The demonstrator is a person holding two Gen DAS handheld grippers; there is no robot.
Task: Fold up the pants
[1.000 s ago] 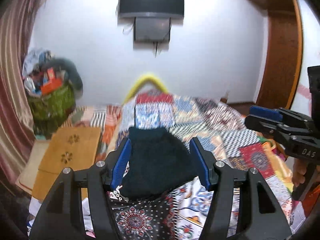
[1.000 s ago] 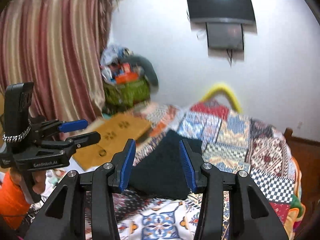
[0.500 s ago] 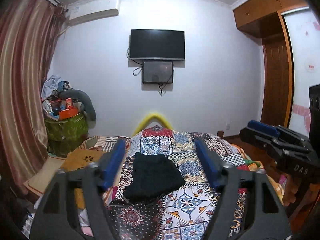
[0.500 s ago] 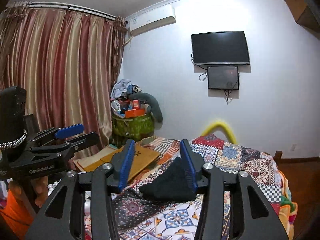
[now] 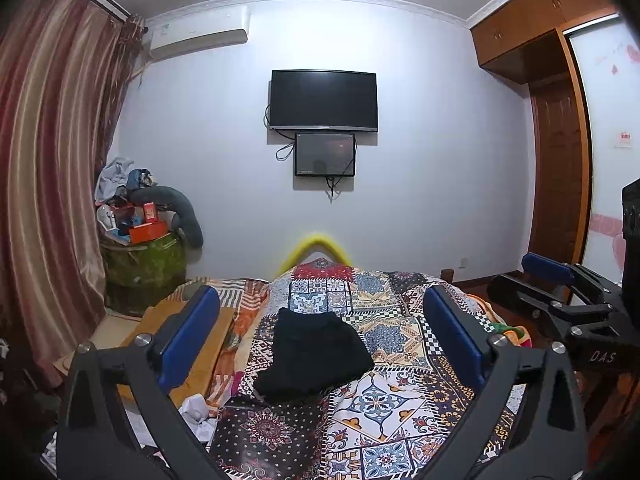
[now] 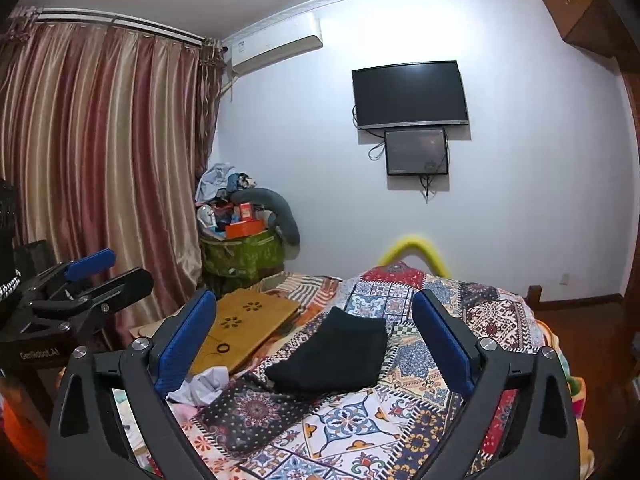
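Observation:
The black pants (image 5: 314, 354) lie folded into a compact bundle on the patterned bedspread (image 5: 380, 400); they also show in the right wrist view (image 6: 336, 354). My left gripper (image 5: 320, 336) is open and empty, held well back from and above the pants. My right gripper (image 6: 314, 338) is open and empty, likewise pulled back. The right gripper shows at the right edge of the left wrist view (image 5: 560, 296). The left gripper shows at the left edge of the right wrist view (image 6: 92, 276).
A wooden lap tray (image 6: 244, 328) lies left of the pants, with crumpled white cloth (image 6: 204, 386) near it. A green basket piled with clutter (image 6: 240, 248) stands by the curtain (image 6: 100, 180). A TV (image 5: 324, 100) hangs on the far wall. A wooden wardrobe (image 5: 560, 140) stands right.
Both grippers have pulled back and risen away from the folded pants, and both have opened wider. The pants stay on the bed.

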